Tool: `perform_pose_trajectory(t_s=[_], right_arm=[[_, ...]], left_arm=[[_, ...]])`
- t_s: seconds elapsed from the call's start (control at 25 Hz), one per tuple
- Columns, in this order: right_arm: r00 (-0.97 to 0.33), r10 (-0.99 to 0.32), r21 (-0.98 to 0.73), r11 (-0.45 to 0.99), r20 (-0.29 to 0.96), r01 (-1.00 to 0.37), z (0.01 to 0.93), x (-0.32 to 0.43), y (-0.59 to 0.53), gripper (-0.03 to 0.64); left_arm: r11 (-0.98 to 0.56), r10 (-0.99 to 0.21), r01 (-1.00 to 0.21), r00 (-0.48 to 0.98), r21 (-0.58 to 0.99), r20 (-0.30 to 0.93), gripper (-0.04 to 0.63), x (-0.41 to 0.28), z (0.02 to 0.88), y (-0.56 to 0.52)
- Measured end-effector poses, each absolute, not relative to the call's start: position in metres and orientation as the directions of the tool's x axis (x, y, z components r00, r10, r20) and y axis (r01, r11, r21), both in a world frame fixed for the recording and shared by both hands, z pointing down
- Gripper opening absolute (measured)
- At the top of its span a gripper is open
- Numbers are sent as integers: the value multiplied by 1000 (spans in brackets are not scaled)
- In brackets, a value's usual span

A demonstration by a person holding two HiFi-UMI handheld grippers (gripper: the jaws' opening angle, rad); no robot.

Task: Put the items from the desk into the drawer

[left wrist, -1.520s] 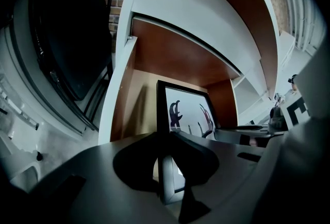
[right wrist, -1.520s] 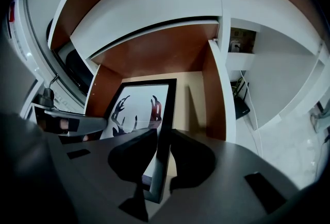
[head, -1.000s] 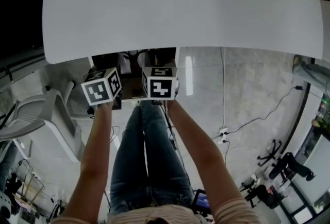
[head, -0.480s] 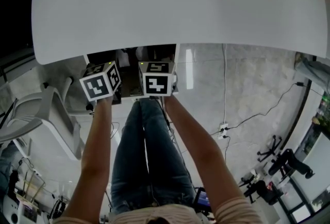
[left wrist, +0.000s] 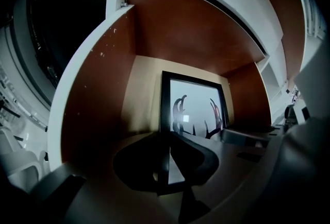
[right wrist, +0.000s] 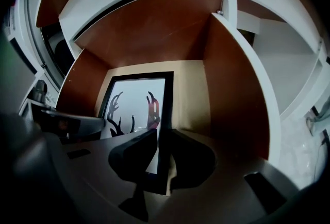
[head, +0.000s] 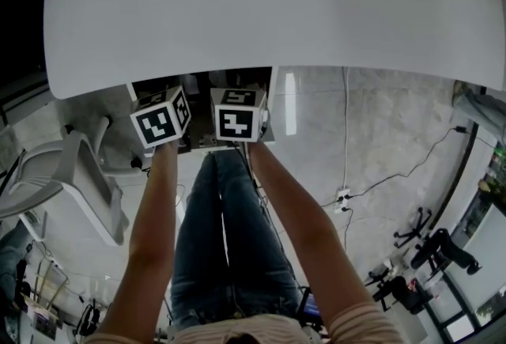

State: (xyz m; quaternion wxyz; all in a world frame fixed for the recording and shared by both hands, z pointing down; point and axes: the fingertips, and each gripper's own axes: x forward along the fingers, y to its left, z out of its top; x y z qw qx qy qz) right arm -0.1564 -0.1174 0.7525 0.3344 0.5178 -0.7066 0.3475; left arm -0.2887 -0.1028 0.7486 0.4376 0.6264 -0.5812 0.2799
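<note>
A black picture frame (left wrist: 198, 109) holding an antler print lies tilted inside the open brown drawer (left wrist: 98, 99) under the white desk top (head: 269, 10). My left gripper (left wrist: 167, 164) is shut on the frame's left edge. My right gripper (right wrist: 162, 161) is shut on the right edge of the same picture frame (right wrist: 134, 107), beside the drawer's right wall (right wrist: 232, 99). In the head view only the two marker cubes show, left (head: 160, 125) and right (head: 236, 119), at the drawer's mouth; the jaws and the frame are hidden below them.
A white chair (head: 71, 176) stands to the left of the person's legs (head: 225, 240). Cables and a power strip (head: 341, 204) lie on the grey floor at the right. A black chair base (head: 443, 251) sits further right.
Both grippers have sunk a little toward the drawer with the frame between them. Their grip on it looks the same.
</note>
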Motion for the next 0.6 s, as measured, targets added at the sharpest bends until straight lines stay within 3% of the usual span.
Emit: perform_pose_trajectory(t_s=[0.6], right_arm=[[-216,-498,-127,206,840,-970,759,-153,-120,87]], left_arm=[[82,-484,-973,151,216,862,75,-288,759,-105]])
